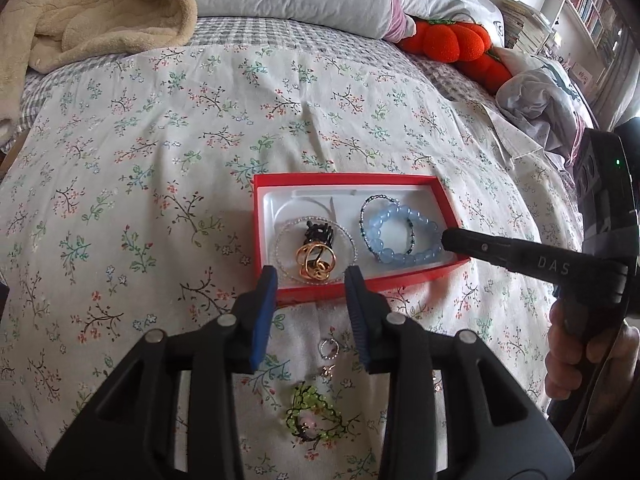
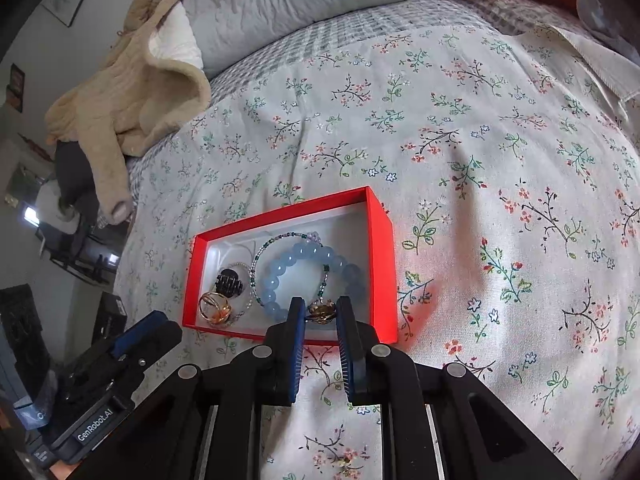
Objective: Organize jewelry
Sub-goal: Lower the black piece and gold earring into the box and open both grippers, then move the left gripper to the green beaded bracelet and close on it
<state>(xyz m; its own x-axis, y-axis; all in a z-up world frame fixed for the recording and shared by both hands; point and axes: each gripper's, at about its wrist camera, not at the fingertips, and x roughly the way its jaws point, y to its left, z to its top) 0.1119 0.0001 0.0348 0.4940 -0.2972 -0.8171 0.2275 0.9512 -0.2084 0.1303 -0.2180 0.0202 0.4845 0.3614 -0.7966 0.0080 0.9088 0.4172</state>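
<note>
Your right gripper (image 2: pixel 321 314) pinches a small gold ring (image 2: pixel 322 312) over the red box (image 2: pixel 382 248), by the blue bead bracelet (image 2: pixel 296 264) — let go off-centre and it may bounce out, while your left gripper (image 1: pixel 310 280) idles spread apart.

black plastic left gripper (image 1: pixel 310 280) with ribbed blue pads (image 1: pixel 262 312), silver pivot screws; matching right gripper (image 2: pixel 320 312), bare-skinned right hand (image 1: pixel 576 360) at four o'clock.
</note>
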